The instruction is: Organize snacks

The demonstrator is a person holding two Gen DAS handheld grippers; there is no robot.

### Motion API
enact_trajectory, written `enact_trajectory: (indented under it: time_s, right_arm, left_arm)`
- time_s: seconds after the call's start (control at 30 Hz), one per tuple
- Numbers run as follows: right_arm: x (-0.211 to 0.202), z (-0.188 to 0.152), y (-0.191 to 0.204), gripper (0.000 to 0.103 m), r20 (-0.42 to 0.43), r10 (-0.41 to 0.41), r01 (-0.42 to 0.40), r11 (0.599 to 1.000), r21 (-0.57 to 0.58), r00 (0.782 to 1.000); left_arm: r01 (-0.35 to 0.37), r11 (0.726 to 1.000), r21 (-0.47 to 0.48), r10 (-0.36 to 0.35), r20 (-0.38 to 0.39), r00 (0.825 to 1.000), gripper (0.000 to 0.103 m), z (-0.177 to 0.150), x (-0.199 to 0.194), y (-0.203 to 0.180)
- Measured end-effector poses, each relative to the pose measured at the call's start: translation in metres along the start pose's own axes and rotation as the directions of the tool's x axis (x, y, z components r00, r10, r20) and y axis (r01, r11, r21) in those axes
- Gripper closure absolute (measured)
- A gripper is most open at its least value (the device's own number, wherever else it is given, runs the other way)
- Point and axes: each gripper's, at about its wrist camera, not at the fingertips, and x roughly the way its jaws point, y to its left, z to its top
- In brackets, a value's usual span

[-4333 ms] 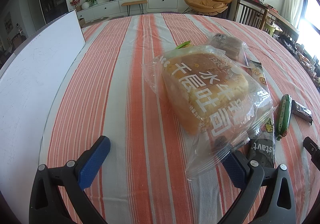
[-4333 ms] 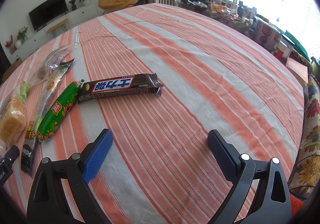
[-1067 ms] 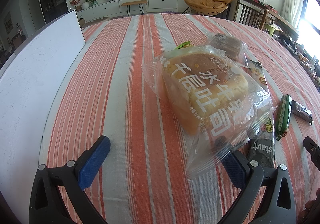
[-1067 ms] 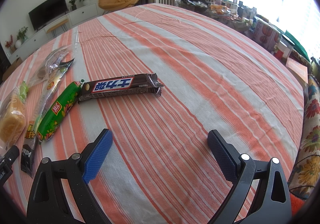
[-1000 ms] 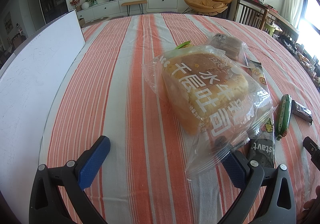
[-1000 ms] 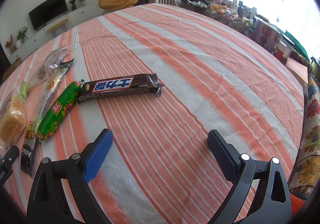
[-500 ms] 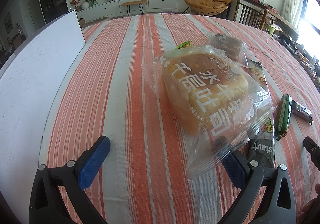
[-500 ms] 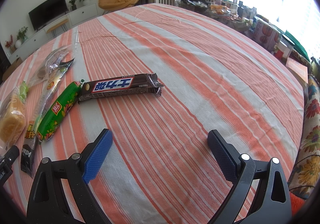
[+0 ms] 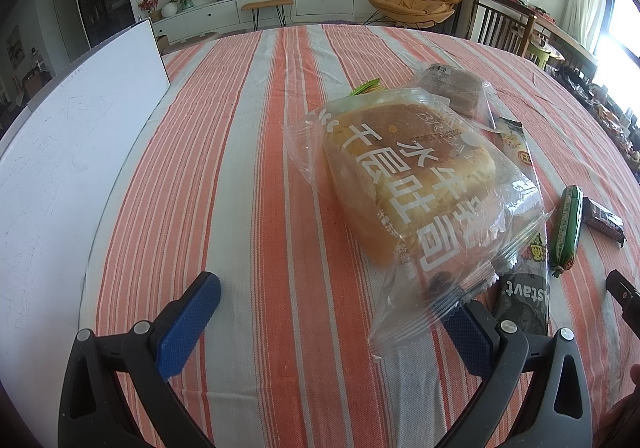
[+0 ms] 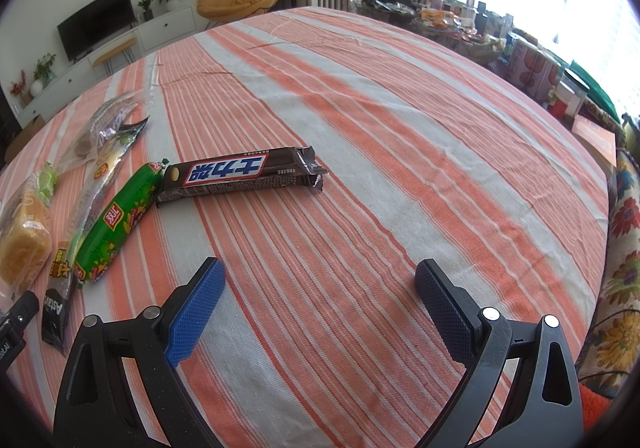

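Note:
A clear bag of toast bread lies on the striped tablecloth ahead and to the right of my left gripper, which is open; the bag's near corner overlaps its right finger. A dark wrapped cake lies behind the bread, and a black snack packet pokes out from under it. In the right wrist view a brown chocolate bar and a green sausage stick lie ahead and to the left of my right gripper, open over bare cloth.
A white board covers the table's left side. Cluttered boxes and jars stand past the table's far right edge, with a floral cushion at the right. The bread and black packet show at the left in the right wrist view.

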Motion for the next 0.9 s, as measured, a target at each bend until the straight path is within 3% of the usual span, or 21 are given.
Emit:
enact_trajectory:
  time_s: [0.1, 0.2, 0.37, 0.53, 0.67, 0.77, 0.9]
  right_arm:
    - [0.000, 0.000, 0.000, 0.005, 0.000, 0.002, -0.002, 1.000, 0.002, 1.000]
    - [0.000, 0.000, 0.000, 0.005, 0.000, 0.002, -0.002, 1.000, 0.001, 1.000]
    - [0.000, 0.000, 0.000, 0.005, 0.000, 0.002, -0.002, 1.000, 0.002, 1.000]
    - [0.000, 0.000, 0.000, 0.005, 0.000, 0.002, -0.002, 1.000, 0.002, 1.000]
    - [0.000, 0.000, 0.000, 0.005, 0.000, 0.003, -0.003, 1.000, 0.002, 1.000]
    - [0.000, 0.000, 0.000, 0.005, 0.000, 0.002, -0.002, 1.000, 0.002, 1.000]
    - [0.000, 0.000, 0.000, 0.005, 0.001, 0.003, -0.003, 1.000, 0.002, 1.000]
  left_arm:
    - [0.074, 0.997, -0.008, -0.074, -0.127, 0.989, 0.000, -0.003, -0.011, 0.011]
    - [0.201, 0.976, -0.079, -0.208, -0.084, 0.975, 0.000, -0.005, -0.039, 0.034]
    - [0.257, 0.964, -0.075, -0.259, -0.029, 0.965, 0.000, 0.021, -0.061, 0.041]
    - [0.233, 0.972, -0.036, -0.235, -0.068, 0.970, 0.000, 0.063, -0.046, 0.005]
    - [0.115, 0.993, 0.009, -0.113, -0.127, 0.985, 0.000, 0.090, -0.016, -0.027]
    - [0.024, 0.999, 0.039, -0.016, -0.182, 0.983, 0.000, 0.089, 0.011, -0.040]
    - [0.010, 1.000, -0.002, -0.010, -0.254, 0.967, 0.000, 0.073, 0.038, -0.036]
